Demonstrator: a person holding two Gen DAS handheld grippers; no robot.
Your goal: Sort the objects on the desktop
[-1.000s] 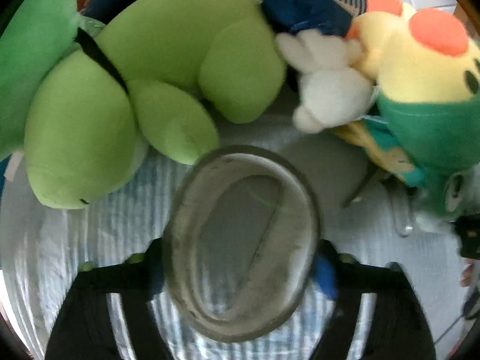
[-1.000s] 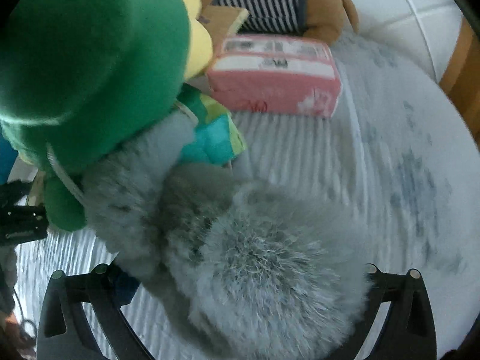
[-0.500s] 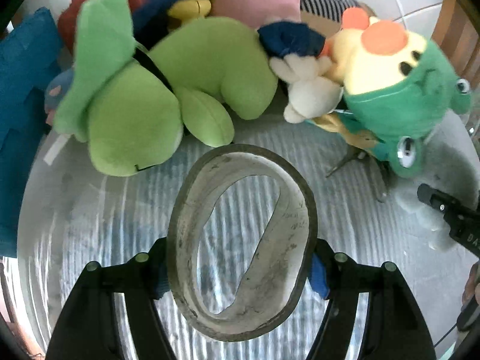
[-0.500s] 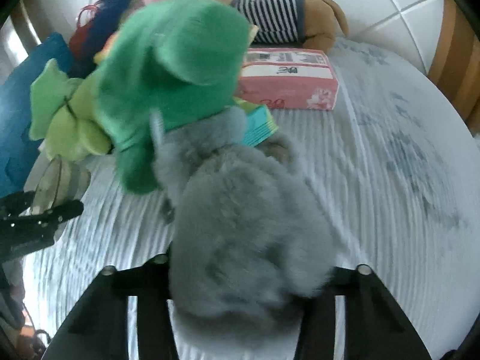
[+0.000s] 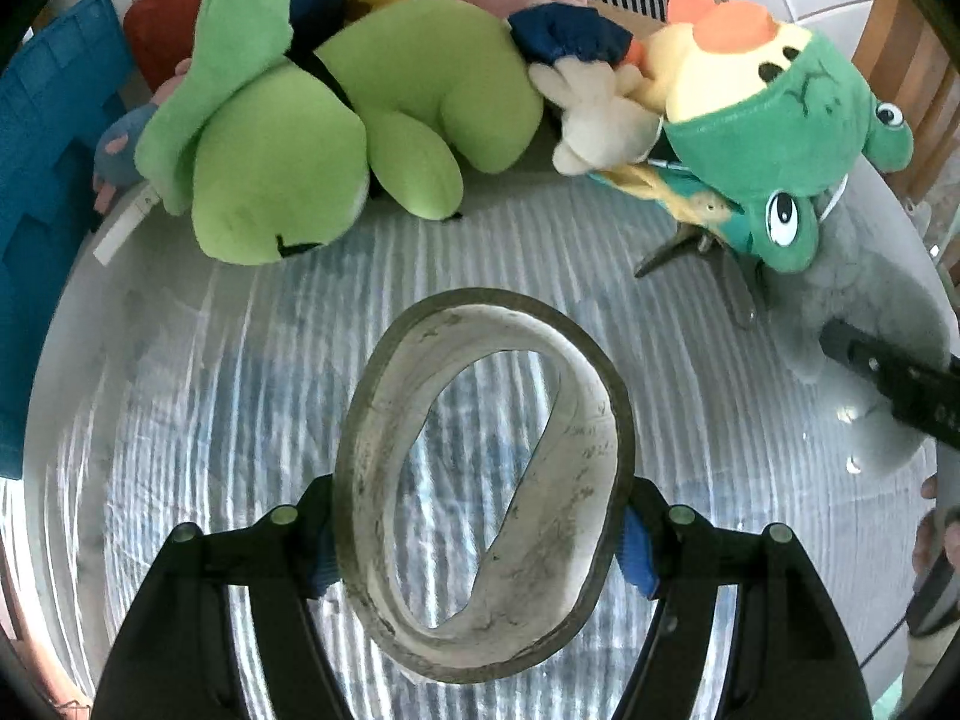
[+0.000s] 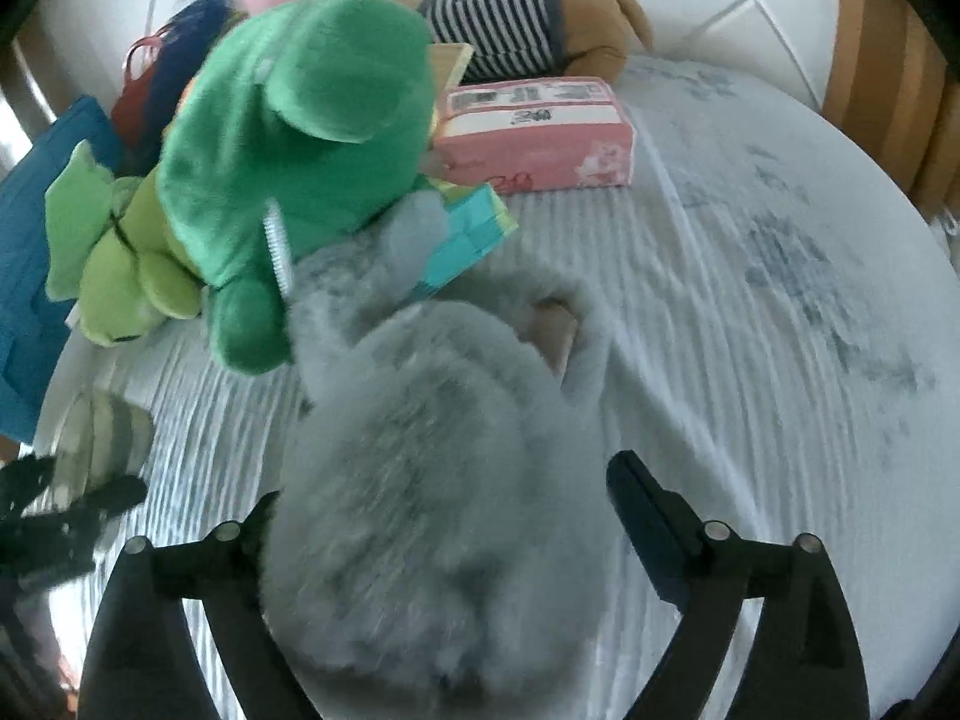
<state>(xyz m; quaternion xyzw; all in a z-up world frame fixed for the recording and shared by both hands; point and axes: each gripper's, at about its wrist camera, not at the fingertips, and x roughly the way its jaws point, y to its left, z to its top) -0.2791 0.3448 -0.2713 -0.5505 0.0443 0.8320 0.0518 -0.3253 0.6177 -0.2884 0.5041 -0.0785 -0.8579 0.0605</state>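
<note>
My left gripper (image 5: 477, 546) is shut on a grey tape roll (image 5: 480, 480), squeezed into an oval and held above the striped cloth. My right gripper (image 6: 444, 504) stands open around a grey furry plush (image 6: 432, 480) that lies on the cloth; the right finger (image 6: 648, 516) is clear of the fur. The grey plush also shows at the right of the left wrist view (image 5: 864, 300), with the right gripper's finger (image 5: 888, 378) on it. The left gripper and tape roll show at the lower left of the right wrist view (image 6: 90, 444).
A pile of plush toys lines the back: a light green one (image 5: 312, 138), a dark green frog (image 5: 774, 144) (image 6: 300, 138), a striped brown one (image 6: 528, 24). A pink tissue pack (image 6: 534, 132) lies behind. A blue box (image 5: 42, 180) stands left. Scissors (image 5: 714, 264) lie under the frog.
Both grippers have pulled back from the toy pile. The right gripper's jaws have widened, so the right finger now stands off the grey plush. The left keeps its hold on the tape roll.
</note>
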